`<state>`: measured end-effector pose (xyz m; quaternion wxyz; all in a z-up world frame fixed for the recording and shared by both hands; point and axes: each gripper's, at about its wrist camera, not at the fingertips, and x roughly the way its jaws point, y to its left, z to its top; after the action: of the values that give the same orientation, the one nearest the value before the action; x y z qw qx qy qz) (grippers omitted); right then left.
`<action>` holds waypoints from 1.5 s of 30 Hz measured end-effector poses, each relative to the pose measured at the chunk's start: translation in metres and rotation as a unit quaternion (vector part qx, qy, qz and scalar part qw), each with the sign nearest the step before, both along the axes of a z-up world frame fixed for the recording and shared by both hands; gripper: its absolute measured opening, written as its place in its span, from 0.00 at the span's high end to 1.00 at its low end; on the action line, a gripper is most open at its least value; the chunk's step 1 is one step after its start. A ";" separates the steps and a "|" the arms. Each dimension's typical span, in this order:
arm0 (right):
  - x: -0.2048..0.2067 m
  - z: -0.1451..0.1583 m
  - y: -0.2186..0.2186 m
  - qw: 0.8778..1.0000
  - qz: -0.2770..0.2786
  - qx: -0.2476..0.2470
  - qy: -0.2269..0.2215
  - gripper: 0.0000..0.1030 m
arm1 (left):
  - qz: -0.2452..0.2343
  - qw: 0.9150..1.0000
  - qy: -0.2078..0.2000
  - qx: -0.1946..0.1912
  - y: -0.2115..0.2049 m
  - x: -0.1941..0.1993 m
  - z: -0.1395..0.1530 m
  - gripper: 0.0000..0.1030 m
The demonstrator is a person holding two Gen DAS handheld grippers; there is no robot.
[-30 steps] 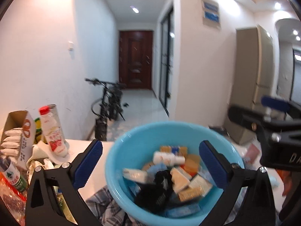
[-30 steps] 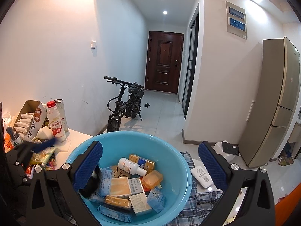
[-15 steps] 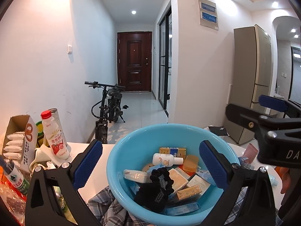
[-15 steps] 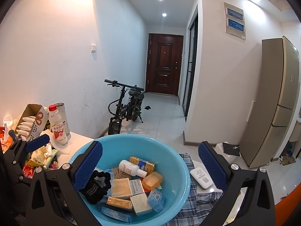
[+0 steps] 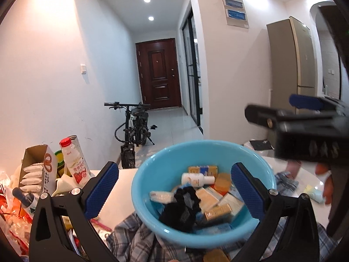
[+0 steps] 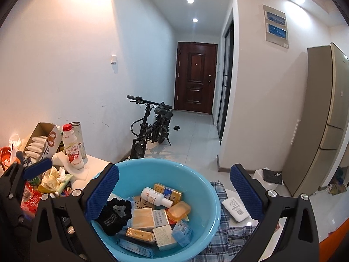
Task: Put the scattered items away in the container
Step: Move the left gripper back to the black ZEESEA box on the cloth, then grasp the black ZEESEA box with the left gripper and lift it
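White-walled hallway w/ recessed ceiling lights (image 6: 190,0), pale tiled floor (image 6: 192,135), dark wooden door (image 6: 196,79), parked bicycle (image 6: 152,128), beige fridge (image 6: 322,118) at right.

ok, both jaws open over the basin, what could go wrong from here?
1. The blue basin sits on rumpled plaid cloth, not flat table; a nudge from either gripper could tip or slide it.
2. The white device lies on that cloth just outside the rim, near the right gripper; snagging the fabric could drag it away.
3. The left gripper works beside an upright milk bottle in clutter; a sideways swing could topple it.
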<state>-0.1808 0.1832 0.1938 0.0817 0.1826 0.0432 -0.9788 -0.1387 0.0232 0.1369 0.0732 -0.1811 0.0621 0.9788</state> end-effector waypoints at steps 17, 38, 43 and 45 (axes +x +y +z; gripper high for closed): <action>0.025 0.022 0.030 0.998 0.012 -0.047 0.027 0.00 | -0.088 0.989 -0.116 0.024 0.005 0.043 -0.094 0.01; 0.018 0.020 0.059 0.997 0.013 -0.079 0.011 0.00 | -0.080 0.972 -0.215 -0.045 0.035 -0.028 -0.170 0.20; 0.017 0.020 0.058 0.997 0.016 -0.081 0.009 0.00 | -0.076 0.970 -0.231 -0.032 0.030 -0.028 -0.172 0.29; 0.017 0.020 0.058 0.997 0.016 -0.082 0.008 0.00 | -0.076 0.968 -0.238 -0.023 0.028 -0.030 -0.174 0.37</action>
<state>-0.1638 0.2413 0.2137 0.1120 0.1668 -0.0331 -0.9790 -0.1683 0.0508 -0.0371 0.1558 -0.4051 0.0792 0.8974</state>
